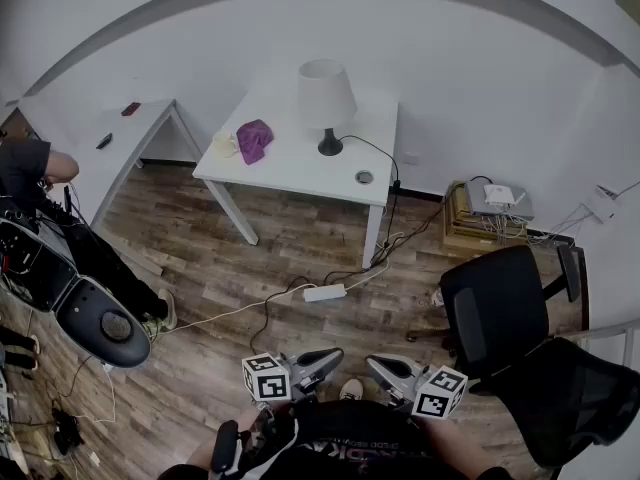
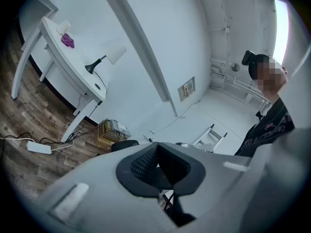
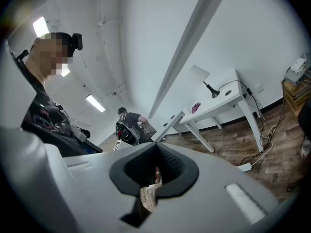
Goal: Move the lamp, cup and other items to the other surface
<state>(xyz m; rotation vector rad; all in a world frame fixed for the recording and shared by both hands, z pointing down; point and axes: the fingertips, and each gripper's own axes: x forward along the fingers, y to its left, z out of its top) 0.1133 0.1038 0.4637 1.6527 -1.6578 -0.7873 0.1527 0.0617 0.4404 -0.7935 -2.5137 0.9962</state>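
A white table [image 1: 290, 168] stands against the far wall. On it are a white-shaded lamp [image 1: 326, 98] with a black base, a purple cloth [image 1: 254, 140], a pale cup [image 1: 225, 144] beside the cloth, and a small round thing [image 1: 364, 177] near the front edge. Both grippers are held low by my body, far from the table and pointing toward each other. My left gripper [image 1: 328, 358] is shut with nothing in it, and so is my right gripper [image 1: 378, 365]. The left gripper view shows the lamp [image 2: 112, 54] and cloth [image 2: 67, 40] far off; the right gripper view shows the lamp [image 3: 201, 76] as well.
A second white desk [image 1: 125, 138] stands at the far left with small dark items on it. A person [image 1: 30, 173] and a black seat [image 1: 105, 323] are at the left. Black office chairs [image 1: 505, 313] crowd the right. A power strip [image 1: 324, 293] and cables lie on the wood floor.
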